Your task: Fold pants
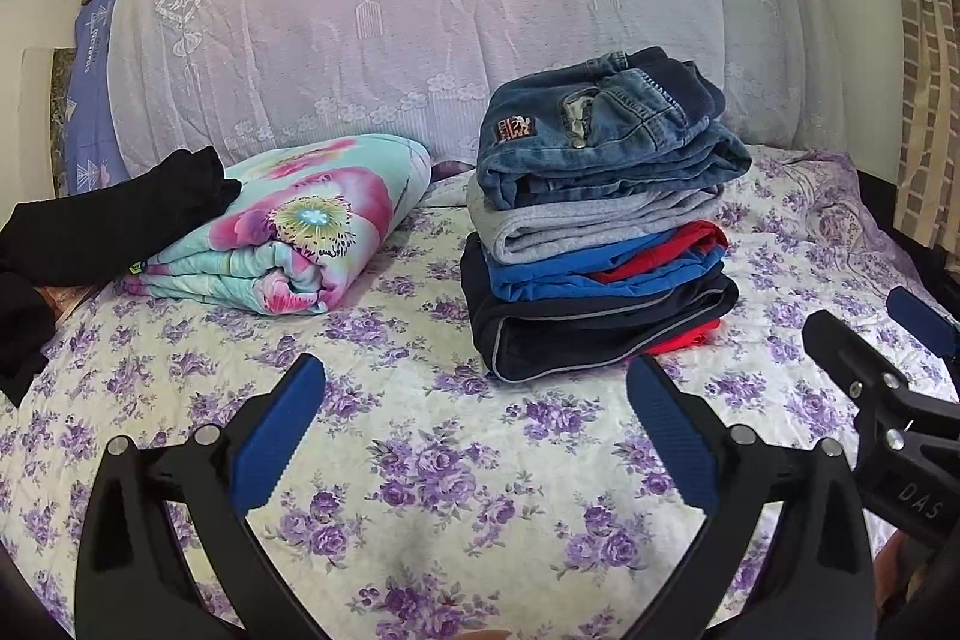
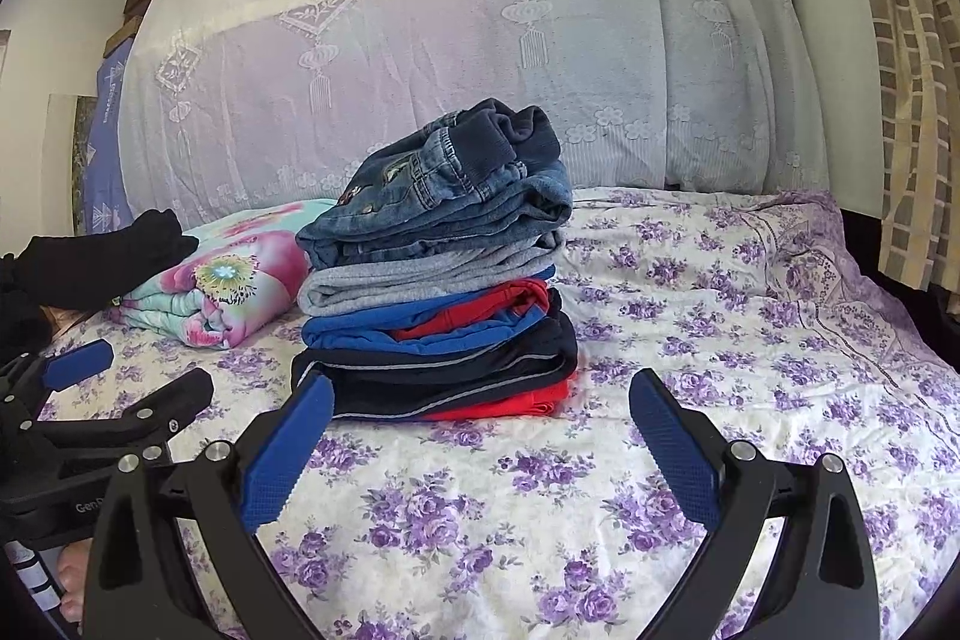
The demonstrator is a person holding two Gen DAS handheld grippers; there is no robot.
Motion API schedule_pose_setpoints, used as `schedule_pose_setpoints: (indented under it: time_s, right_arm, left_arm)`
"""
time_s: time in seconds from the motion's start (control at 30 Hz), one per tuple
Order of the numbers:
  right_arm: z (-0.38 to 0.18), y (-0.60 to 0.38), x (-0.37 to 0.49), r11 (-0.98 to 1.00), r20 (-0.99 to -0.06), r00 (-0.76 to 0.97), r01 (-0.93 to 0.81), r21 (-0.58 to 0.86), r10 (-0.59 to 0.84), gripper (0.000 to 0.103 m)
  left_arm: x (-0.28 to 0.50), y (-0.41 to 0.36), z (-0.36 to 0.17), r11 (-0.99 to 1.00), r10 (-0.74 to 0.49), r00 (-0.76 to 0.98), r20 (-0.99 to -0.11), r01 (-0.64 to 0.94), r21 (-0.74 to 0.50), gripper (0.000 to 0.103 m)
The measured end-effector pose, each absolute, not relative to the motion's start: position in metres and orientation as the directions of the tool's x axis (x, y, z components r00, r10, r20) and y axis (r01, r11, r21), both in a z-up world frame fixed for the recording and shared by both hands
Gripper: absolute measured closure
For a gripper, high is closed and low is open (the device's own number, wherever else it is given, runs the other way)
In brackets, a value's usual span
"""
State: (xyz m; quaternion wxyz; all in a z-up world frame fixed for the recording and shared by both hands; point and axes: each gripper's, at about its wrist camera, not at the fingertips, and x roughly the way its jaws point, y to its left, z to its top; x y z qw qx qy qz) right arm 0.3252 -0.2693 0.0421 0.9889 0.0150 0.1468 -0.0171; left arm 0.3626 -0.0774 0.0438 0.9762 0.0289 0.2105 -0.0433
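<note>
bed (image 1: 456, 472) with a purple flowered sheet fills both views. a stack (image 1: 600, 244) of folded pants sits near its middle, in front of a lace-covered headboard (image 1: 420, 16): jeans (image 1: 606, 130) on top, then a grey pair, a blue and red pair, and a dark pair with a stripe at the bottom. left of the stack, with a gap between them, lies a rolled floral blanket (image 1: 288, 232). black cloth (image 1: 108, 226) drapes over the blanket's left end and trails off toward the bed's left edge; it may be the next pants, but its shape is too bunched to tell.

the left hand-held gripper (image 1: 474, 430) hovers over bare sheet in front of the stack, jaws spread wide and holding nothing. the right hand-held gripper (image 2: 480, 436) hovers just beside it, also released and empty, its tips close to the bottom pair.

judging by the neat stack, most of the folding looks done, and the step in hand is likely fetching the next piece. to do it well, the left gripper should reach for the black cloth by an edge or waistband, not a bunched middle, and lift it off the blanket without dragging the blanket along. lay it flat on the open sheet in front, well clear of the stack, so a sweep of either gripper does not topple the jeans, which sit a little crooked on top.
</note>
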Motion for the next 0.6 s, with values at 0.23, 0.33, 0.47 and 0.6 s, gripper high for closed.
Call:
schedule_pose_setpoints:
  time_s: [0.23,0.33,0.47,0.6]
  right_arm:
    - [0.0421,-0.2678,0.3251,0.999,-0.291,0.956,0.035,0.020,-0.028,0.003]
    - [0.0423,-0.2674,0.3249,0.999,-0.291,0.956,0.035,0.017,-0.029,0.003]
    - [0.0429,-0.2672,0.3248,0.999,-0.293,0.956,0.036,0.016,-0.030,0.003]
    - [0.0431,-0.2679,0.3244,0.999,-0.289,0.957,0.039,0.017,-0.032,0.003]
  left_arm:
    - [0.3626,-0.0774,0.0429,0.994,-0.072,0.906,-0.418,0.097,0.040,0.004]
    - [0.3623,-0.0777,0.0428,0.994,-0.071,0.906,-0.417,0.096,0.041,0.004]
    - [0.3623,-0.0778,0.0427,0.995,-0.069,0.906,-0.417,0.094,0.041,0.004]
    - [0.3613,-0.0787,0.0427,0.994,-0.062,0.910,-0.410,0.092,0.054,0.004]
